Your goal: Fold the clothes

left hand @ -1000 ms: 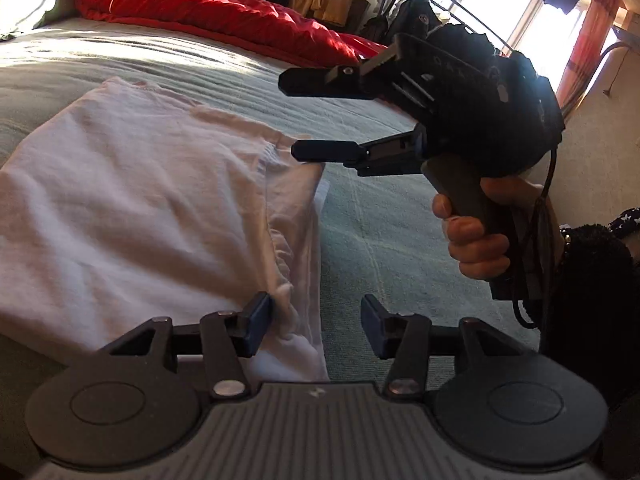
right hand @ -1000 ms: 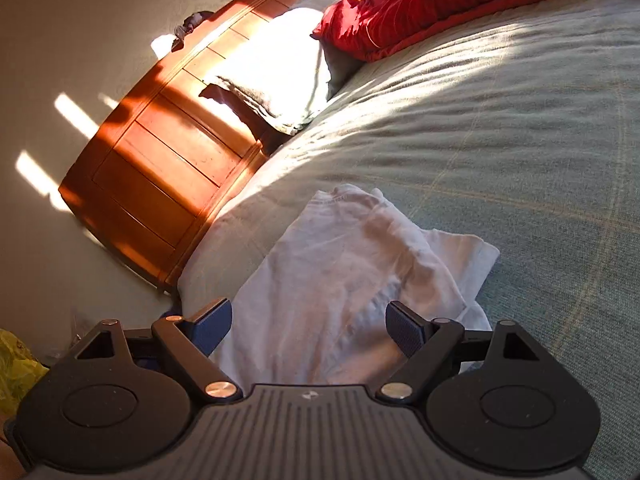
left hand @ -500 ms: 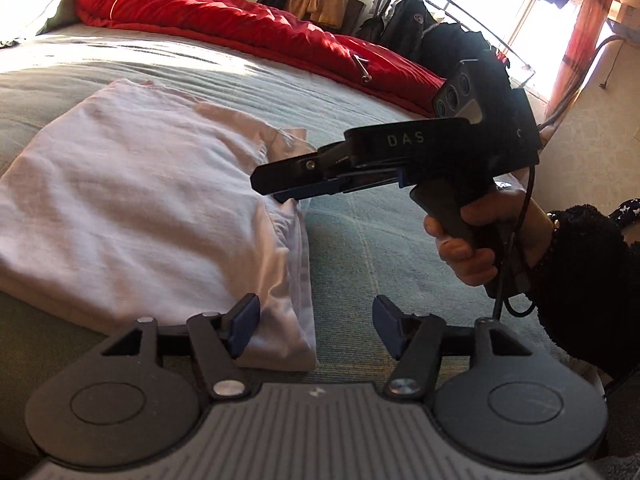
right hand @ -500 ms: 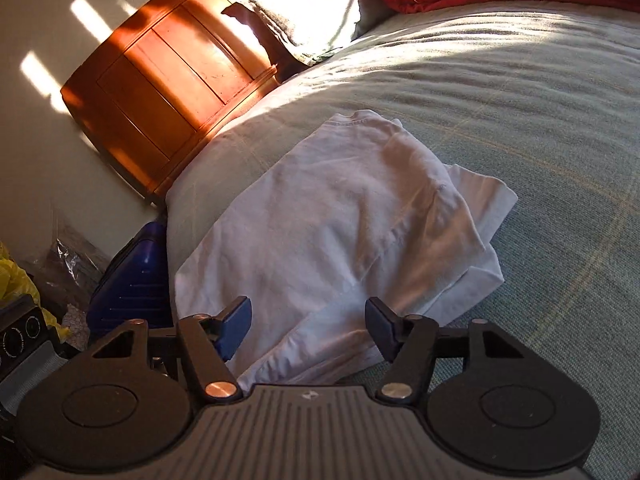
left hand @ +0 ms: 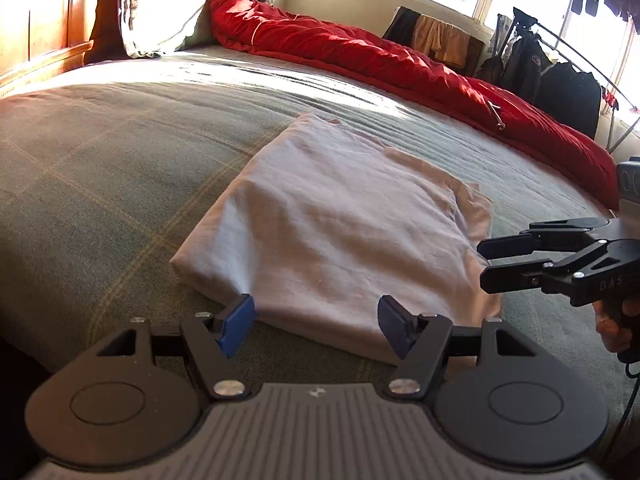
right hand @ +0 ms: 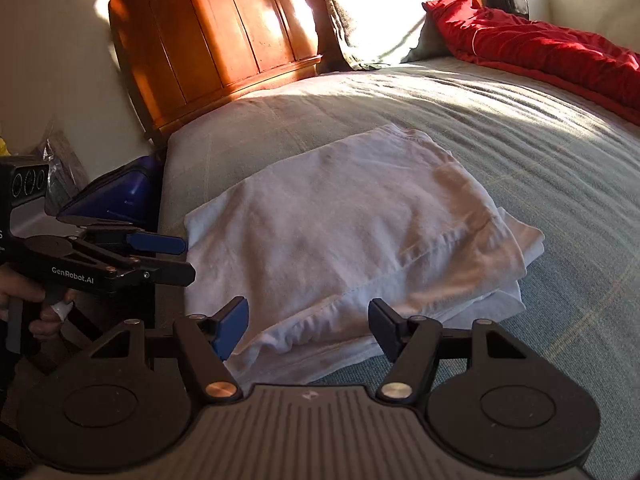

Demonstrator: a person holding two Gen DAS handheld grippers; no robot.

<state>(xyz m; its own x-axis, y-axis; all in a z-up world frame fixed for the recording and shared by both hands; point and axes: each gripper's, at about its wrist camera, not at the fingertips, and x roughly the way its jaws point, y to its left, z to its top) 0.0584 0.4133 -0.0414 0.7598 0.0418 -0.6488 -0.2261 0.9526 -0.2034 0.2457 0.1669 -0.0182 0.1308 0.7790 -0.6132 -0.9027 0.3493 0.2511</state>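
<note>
— Where's the folded garment [left hand: 336, 232] sitting?

— Flat on the bed [left hand: 120, 168], near its front edge, between the two sides.

— And up at the head?

— Headboard [right hand: 224, 36] along the far end, pillow [right hand: 380, 20] leaning against it. A quilt [left hand: 400, 68] is bunched along the bed's far side edge.

— The grippers?

— Left gripper [left hand: 314, 326] at the garment's near edge, right gripper [right hand: 308, 328] at its other near corner, both apart from the cloth, jaws opening with nothing between them.
</note>
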